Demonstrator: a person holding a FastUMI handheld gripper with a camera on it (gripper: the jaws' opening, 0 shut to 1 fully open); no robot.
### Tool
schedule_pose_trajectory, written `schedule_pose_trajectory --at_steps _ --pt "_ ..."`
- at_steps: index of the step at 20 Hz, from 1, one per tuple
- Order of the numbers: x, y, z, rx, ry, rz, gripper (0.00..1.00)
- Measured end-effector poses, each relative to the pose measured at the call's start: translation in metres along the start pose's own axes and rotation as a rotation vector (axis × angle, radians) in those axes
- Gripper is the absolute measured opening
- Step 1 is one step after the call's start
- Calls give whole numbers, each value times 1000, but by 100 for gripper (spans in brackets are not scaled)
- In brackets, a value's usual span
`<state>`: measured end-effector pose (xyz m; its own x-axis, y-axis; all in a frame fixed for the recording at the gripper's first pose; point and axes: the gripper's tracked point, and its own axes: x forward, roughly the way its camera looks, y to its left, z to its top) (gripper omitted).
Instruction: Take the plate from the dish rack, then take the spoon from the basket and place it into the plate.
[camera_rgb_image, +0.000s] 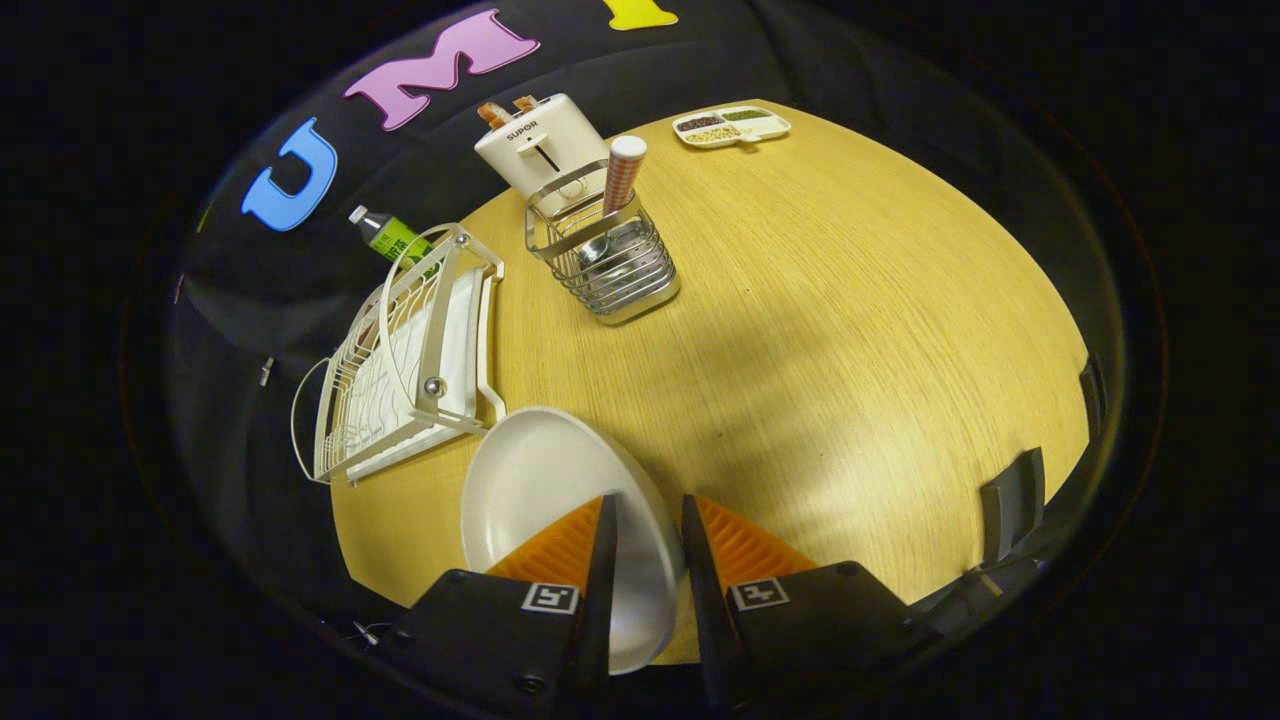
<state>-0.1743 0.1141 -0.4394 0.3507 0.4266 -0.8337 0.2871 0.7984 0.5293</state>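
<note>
- Plate: white, shallow, glossy, out of the dish rack and carried tilted over the table, with the rack at about 10 o'clock from the fingers
- Handling, judged: rigid and light to moderate in weight, but a smooth glazed-looking surface likely to slip; breakable if dropped or knocked on the rack wire
- Best hold, judged: across the rim, one finger on each face, as now; a deeper bite would reduce the risk of it swinging
- Gripper: fingers closed to a narrow gap, the plate's rim passing between them; the left finger lies over the plate's inner face, the right finger beside its outer edge. Clamped on the plate, as far as the view shows
- Spoon: lying bowl-up inside the wire basket at 12 o'clock, well beyond the fingers, next to an upright checked cylinder
- Spoon handling, judged: metal, stiff, light, slick; take it by the handle
- Toaster stands just behind the basket; bottle behind the rack; divided snack tray at 1 o'clock, far edge
</note>
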Motion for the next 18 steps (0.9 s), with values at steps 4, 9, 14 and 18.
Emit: schedule_pose_trajectory --at_steps 4,9,14,18 --pt "-9 2 13 19 -52 -3 66" --pt "-48 15 47 -71 -188 -4 78" --pt "-101 38 113 -377 -373 -30 89" --pt "-101 43 154 -501 -400 -39 89"
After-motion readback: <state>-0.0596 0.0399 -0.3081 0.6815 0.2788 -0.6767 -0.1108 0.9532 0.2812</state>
